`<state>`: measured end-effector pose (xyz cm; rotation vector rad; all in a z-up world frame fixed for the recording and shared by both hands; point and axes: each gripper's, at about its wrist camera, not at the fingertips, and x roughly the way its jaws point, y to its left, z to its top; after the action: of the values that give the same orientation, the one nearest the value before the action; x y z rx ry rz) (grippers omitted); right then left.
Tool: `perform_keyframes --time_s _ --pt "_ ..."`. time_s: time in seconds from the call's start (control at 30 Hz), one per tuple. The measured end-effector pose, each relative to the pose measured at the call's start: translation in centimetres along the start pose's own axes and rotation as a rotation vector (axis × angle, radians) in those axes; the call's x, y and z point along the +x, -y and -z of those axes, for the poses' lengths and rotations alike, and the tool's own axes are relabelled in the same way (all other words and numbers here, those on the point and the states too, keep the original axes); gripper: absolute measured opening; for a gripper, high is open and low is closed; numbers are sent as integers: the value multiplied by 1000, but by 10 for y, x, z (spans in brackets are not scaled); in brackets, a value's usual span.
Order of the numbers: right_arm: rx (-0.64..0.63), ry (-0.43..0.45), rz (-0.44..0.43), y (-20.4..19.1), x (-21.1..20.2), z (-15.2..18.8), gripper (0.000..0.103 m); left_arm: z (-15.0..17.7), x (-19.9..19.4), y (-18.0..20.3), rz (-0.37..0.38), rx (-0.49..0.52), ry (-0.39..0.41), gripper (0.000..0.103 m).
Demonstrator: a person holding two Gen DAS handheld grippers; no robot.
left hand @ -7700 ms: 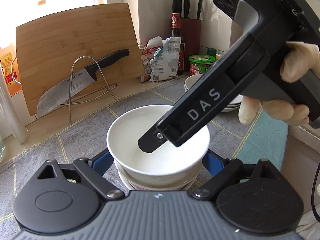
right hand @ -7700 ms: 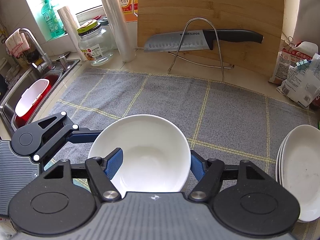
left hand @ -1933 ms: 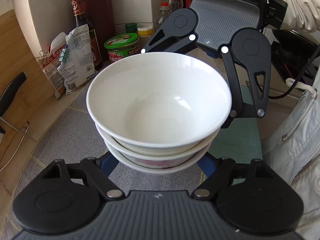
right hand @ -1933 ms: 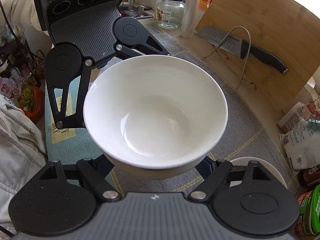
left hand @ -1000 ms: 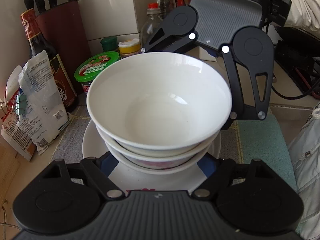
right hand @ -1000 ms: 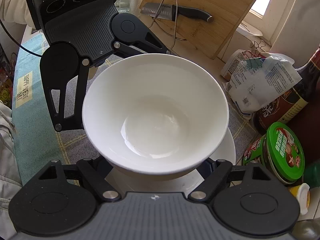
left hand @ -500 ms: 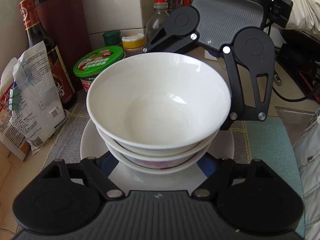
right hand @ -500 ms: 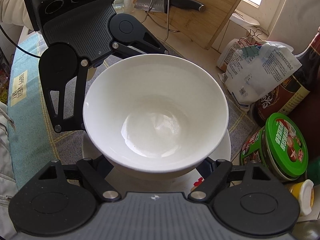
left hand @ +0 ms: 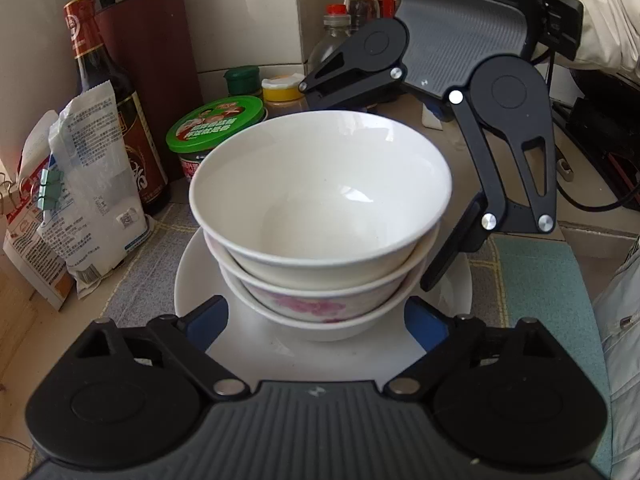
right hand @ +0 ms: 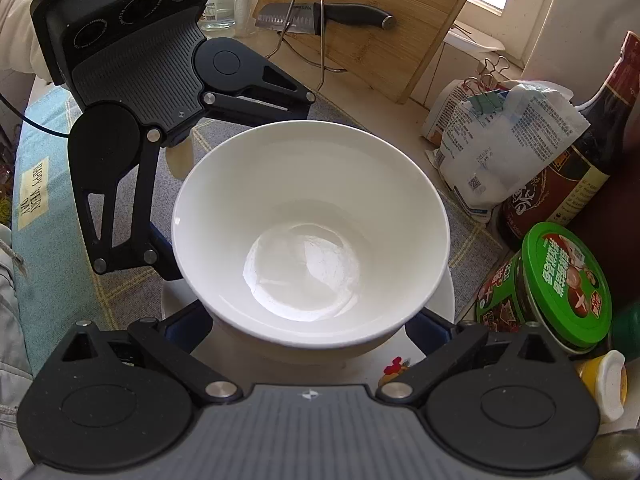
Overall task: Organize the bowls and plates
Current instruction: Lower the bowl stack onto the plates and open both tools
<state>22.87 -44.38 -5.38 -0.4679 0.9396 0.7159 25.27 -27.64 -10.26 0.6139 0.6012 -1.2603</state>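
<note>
Three nested bowls (left hand: pixel 320 184) stand on a stack of white plates (left hand: pixel 192 276); the top one is plain white and the lowest has pink flowers (left hand: pixel 308 304). My left gripper (left hand: pixel 312 314) straddles the base of the stack. Its jaws are opening, and the blue pads (left hand: pixel 204 320) stand clear of the bowls. From the opposite side my right gripper (right hand: pixel 308 320) straddles the same stack (right hand: pixel 312 232), also opening, with its pads (right hand: pixel 430 330) off the bowl. The plates' rim (right hand: pixel 444 300) shows under the bowl.
Close beside the plates are a green-lidded jar (left hand: pixel 216 124), a dark sauce bottle (left hand: pixel 108 92), clipped food bags (left hand: pixel 88 192) and a knife block (left hand: pixel 148 60). A cutting board (right hand: pixel 380 20) and knife (right hand: pixel 320 14) lean at the back. A teal cloth (left hand: pixel 540 300) lies alongside.
Both grippers carried the bowl stack from the grey mat over to the plates. Since half a second ago both sets of jaws have spread off the bowls, which now sit on the plates.
</note>
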Motion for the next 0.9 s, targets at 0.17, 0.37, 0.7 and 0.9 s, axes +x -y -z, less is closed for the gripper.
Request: perform_keyframes --time_s 0.17,0.37,0.7,0.9 --pt "22 2 27 -2 -5 7 103 13 -18 6 -82 -33 16 97" --pt "80 -3 67 -6 -21 16 103 19 -55 22 -185 -130 92 101" --pt "368 -20 274 -53 -48 8 103 30 -103 49 -365 -247 300 102" --pt "707 -19 486 -88 -60 -1 103 38 -125 61 -474 -429 233 102"
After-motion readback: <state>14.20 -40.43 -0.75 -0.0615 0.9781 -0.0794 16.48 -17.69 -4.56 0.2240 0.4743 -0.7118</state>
